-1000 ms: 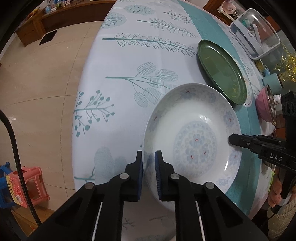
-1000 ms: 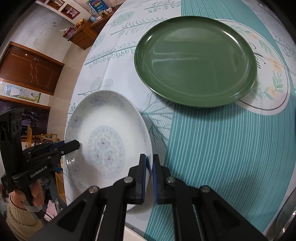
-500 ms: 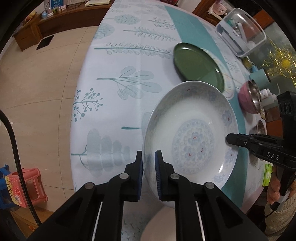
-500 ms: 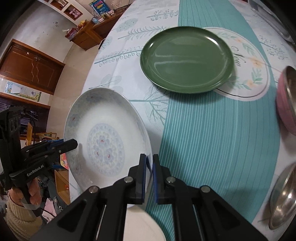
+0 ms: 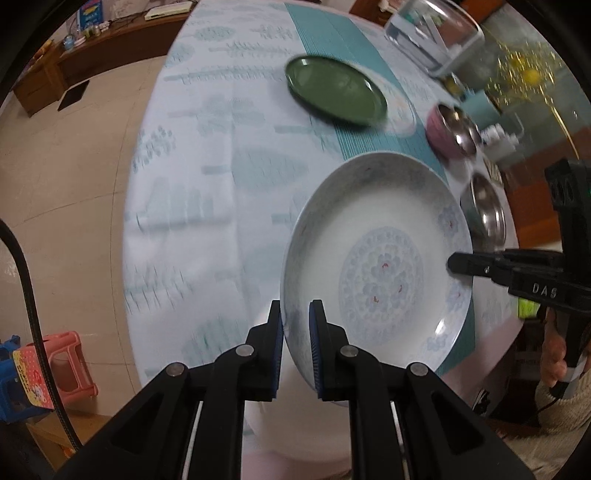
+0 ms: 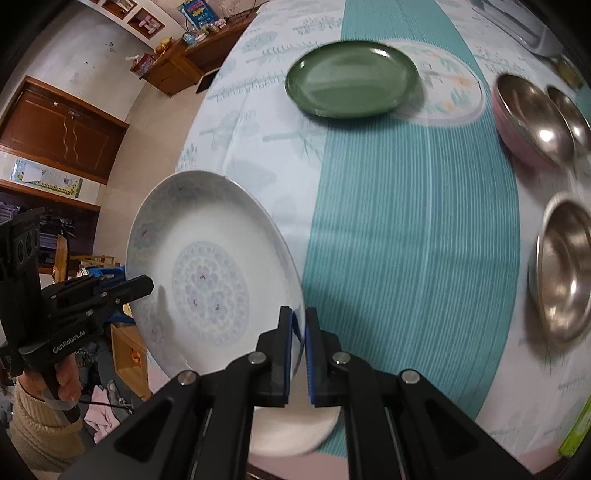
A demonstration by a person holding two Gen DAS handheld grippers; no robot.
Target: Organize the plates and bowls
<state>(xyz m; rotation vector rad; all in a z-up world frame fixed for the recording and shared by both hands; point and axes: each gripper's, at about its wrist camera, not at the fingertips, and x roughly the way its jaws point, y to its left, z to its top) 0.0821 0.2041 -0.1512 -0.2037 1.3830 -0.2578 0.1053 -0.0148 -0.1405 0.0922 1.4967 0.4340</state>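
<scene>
A white floral-patterned deep plate is held in the air above the table, gripped on opposite rims. My left gripper is shut on its near rim; my right gripper is shut on the other rim and shows in the left wrist view. The plate also shows in the right wrist view, tilted. A plain white plate lies on the table below it. A green plate sits farther back on a round mat.
A pink bowl with a steel bowl nested inside and another steel bowl stand at the right. A clear plastic box is at the far edge. A teal striped runner crosses the tablecloth. A pink stool stands on the floor.
Both grippers have lifted the patterned plate higher and pulled it back toward the near table edge. The white plate below and the steel bowls have come into view.
</scene>
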